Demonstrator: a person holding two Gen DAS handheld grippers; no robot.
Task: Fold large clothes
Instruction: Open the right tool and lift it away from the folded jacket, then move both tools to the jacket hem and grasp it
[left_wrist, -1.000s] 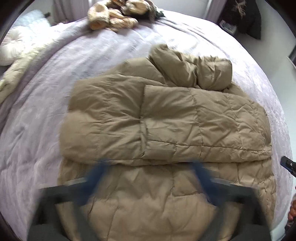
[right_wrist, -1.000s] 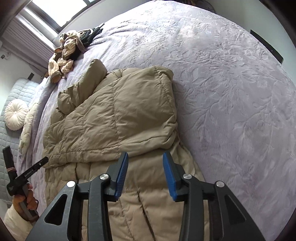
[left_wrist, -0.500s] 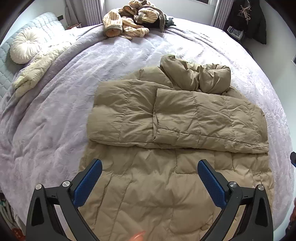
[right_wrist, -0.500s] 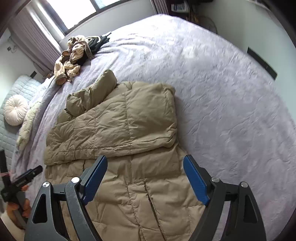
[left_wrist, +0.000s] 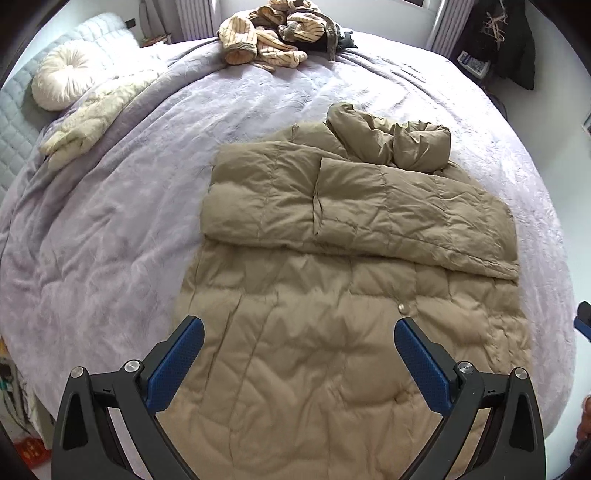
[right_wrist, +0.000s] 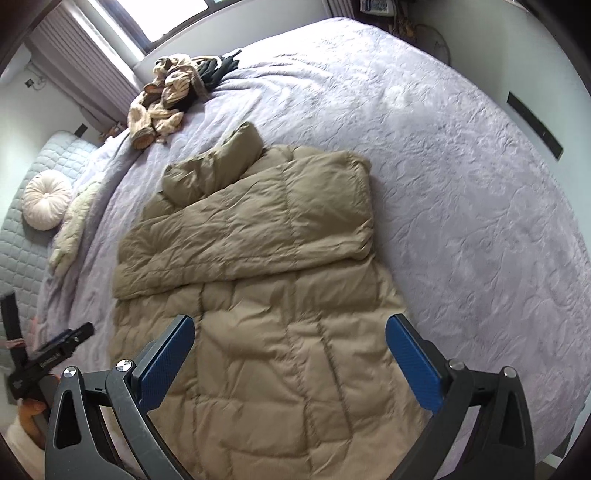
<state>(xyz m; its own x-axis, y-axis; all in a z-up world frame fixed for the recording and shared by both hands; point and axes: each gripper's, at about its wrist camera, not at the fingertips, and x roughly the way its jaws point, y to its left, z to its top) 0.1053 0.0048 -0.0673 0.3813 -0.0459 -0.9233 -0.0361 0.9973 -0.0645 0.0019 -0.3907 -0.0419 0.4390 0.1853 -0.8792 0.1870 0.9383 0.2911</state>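
Observation:
A tan puffer jacket (left_wrist: 332, 295) lies flat on the lilac bedspread (left_wrist: 110, 240), its sleeves folded across the chest and the hood bunched at the far end. My left gripper (left_wrist: 299, 354) hovers above the jacket's hem, open wide, with nothing between its blue pads. In the right wrist view the same jacket (right_wrist: 266, 295) lies below my right gripper (right_wrist: 290, 354), whose jaws are opening wide and hold nothing. The left gripper (right_wrist: 48, 354) shows at that view's left edge, in a person's hand.
A pile of striped and dark clothes (left_wrist: 277, 33) sits at the bed's far edge. A round white cushion (left_wrist: 62, 85) and a cream garment (left_wrist: 85, 122) lie at the far left. A dark coat (left_wrist: 506, 40) hangs at the far right. Bare bedspread (right_wrist: 461, 184) stretches right of the jacket.
Both grippers have pulled up and back from the jacket, so more of the bed shows. The right jaws went from narrow to wide. The jacket has stayed in place.

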